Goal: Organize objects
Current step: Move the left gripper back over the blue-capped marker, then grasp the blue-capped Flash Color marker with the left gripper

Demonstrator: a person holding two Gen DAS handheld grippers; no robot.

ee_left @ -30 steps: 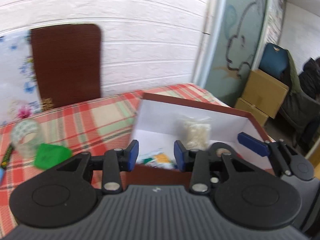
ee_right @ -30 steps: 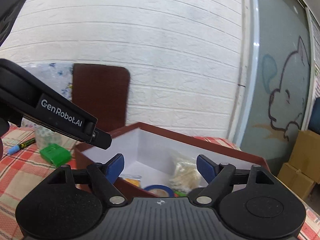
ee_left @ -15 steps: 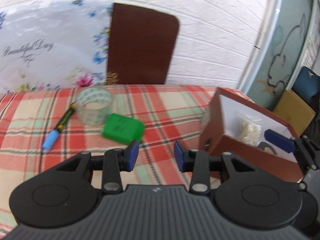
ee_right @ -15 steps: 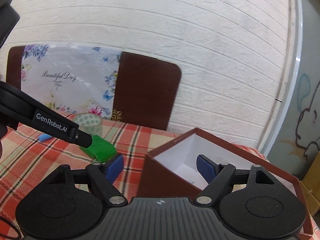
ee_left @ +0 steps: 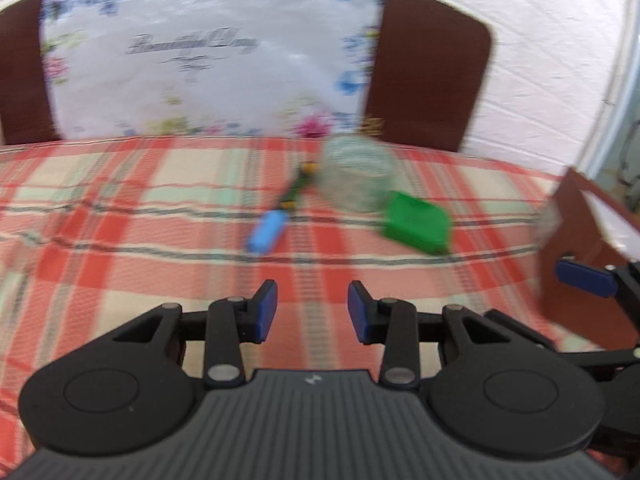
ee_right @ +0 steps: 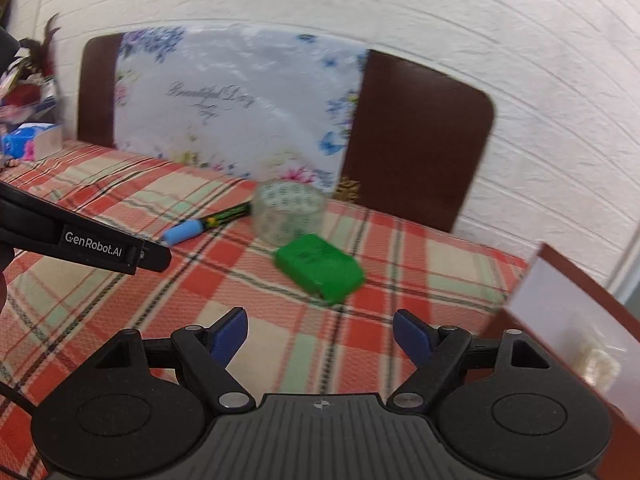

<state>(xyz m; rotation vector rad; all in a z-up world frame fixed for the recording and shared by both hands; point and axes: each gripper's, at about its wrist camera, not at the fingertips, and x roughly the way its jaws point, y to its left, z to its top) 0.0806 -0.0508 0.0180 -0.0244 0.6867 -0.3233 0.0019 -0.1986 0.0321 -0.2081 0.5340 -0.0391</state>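
Note:
A green box (ee_left: 416, 222) (ee_right: 320, 266), a clear tape roll (ee_left: 358, 178) (ee_right: 290, 210) and a marker with a blue cap (ee_left: 276, 216) (ee_right: 200, 228) lie on the plaid tablecloth (ee_left: 120, 220). A brown box with a white inside (ee_left: 588, 256) (ee_right: 572, 320) stands at the right; a pale bag (ee_right: 598, 360) lies in it. My left gripper (ee_left: 312, 312) is open and empty above the cloth, short of the marker. My right gripper (ee_right: 320, 334) is open wide and empty, just short of the green box.
A floral plastic sheet (ee_right: 240, 104) leans on a brown board (ee_right: 416, 140) against the white brick wall. Small clutter (ee_right: 28, 140) sits at the table's far left. The left gripper's body (ee_right: 80, 240) crosses the right wrist view at left.
Both grippers have swung left, away from the brown box and toward the tape, marker and green box. Both stay open and empty.

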